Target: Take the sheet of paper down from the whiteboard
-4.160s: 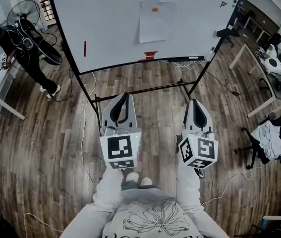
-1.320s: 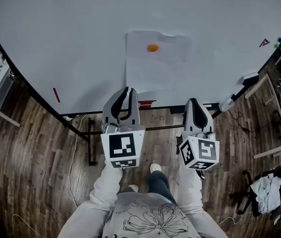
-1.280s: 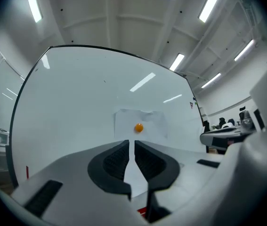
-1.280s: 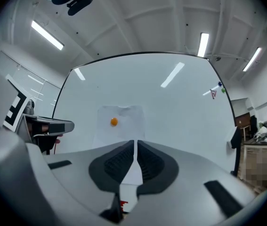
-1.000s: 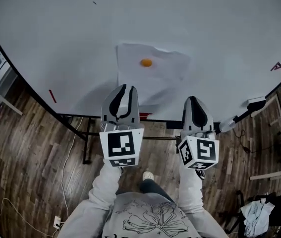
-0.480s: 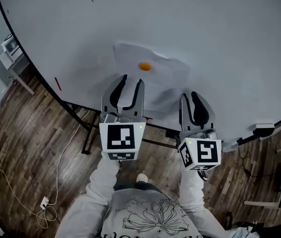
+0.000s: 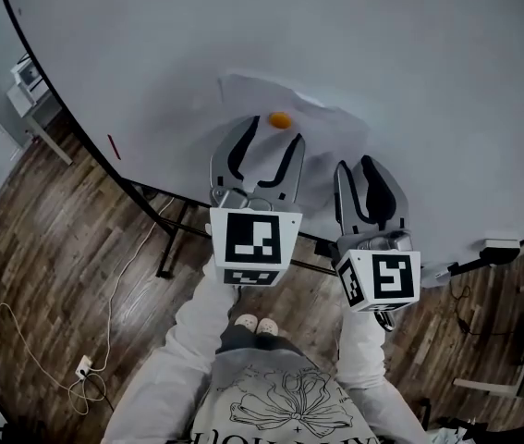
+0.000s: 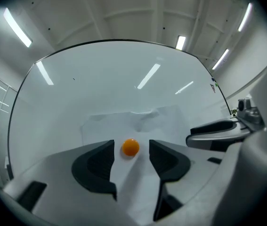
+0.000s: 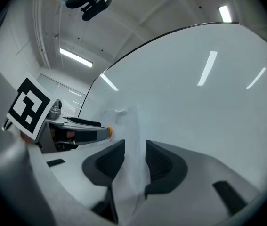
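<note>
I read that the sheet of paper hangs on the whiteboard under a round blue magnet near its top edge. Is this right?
Not quite: the magnet is orange, not blue, as the left gripper view shows. The sheet of paper does hang on the whiteboard under it, near its top edge.

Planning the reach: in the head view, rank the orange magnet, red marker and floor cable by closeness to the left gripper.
1. Orange magnet, just ahead between the tips of the left gripper's opening jaws, not gripped.
2. Red marker, on the whiteboard's lower left.
3. Floor cable, far below left.
</note>
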The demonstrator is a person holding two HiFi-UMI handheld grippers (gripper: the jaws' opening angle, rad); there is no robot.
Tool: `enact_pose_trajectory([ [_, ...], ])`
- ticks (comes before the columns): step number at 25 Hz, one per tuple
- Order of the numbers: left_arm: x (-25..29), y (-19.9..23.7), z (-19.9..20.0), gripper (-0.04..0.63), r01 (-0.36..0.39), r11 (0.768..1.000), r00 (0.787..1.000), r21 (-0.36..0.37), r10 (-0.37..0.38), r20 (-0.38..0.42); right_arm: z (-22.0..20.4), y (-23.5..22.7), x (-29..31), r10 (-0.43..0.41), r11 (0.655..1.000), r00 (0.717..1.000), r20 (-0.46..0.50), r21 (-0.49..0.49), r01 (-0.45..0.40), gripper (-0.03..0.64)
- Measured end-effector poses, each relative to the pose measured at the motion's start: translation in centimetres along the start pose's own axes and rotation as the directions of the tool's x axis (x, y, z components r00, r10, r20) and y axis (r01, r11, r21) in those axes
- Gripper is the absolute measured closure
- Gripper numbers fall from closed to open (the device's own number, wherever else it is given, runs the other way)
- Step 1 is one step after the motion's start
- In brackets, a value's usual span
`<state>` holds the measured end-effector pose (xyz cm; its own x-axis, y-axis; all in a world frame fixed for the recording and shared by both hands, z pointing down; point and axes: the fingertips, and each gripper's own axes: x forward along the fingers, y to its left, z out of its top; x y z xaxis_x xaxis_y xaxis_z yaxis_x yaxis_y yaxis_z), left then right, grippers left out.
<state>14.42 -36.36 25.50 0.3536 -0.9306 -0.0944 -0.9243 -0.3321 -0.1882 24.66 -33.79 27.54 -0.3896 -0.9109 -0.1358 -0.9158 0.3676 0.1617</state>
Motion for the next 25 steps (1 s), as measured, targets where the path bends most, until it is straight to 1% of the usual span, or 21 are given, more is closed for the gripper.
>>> enact_pose_trajectory([
  [3,0.4,-0.1,-0.2,0.380,0.015,1.000,1.000,-0.006,-0.015,-0.007,0.2,0.1,0.4,0.001,1.000,1.000,0.001,0.005,-0.001,0.488],
  [8,1.0,-0.2,-0.7,0.380,0.016,1.000,1.000,-0.010,-0.017,-0.025,0.2,0.2,1.0,0.008,1.000,1.000,-0.001,0.026,-0.008,0.491],
  [13,1.6,-0.4,-0.5,0.382,0.020,1.000,1.000,-0.006,-0.020,-0.024,-0.3,0.4,1.4,-0.002,0.999,1.000,-0.012,0.037,0.002,0.514],
  [15,1.7,-0.1,-0.4,0.399,0.001,1.000,1.000,-0.009,-0.002,-0.023,-0.3,0.2,1.5,-0.016,0.999,1.000,-0.016,0.042,0.016,0.528],
  [17,1.7,0.4,-0.4,0.460,-0.017,1.000,1.000,-0.013,0.017,-0.019,-0.4,0.1,1.6,-0.032,0.998,0.999,-0.026,0.048,0.033,0.551],
  [22,1.8,0.6,-0.4,0.462,-0.014,1.000,1.000,-0.006,0.014,-0.013,-0.4,-0.6,1.6,-0.066,0.996,0.997,-0.033,0.061,0.068,0.608],
  [25,1.8,0.6,-0.5,0.476,-0.008,1.000,1.000,-0.010,0.008,-0.013,-0.5,-0.6,1.6,-0.069,0.995,0.997,-0.033,0.073,0.071,0.614],
])
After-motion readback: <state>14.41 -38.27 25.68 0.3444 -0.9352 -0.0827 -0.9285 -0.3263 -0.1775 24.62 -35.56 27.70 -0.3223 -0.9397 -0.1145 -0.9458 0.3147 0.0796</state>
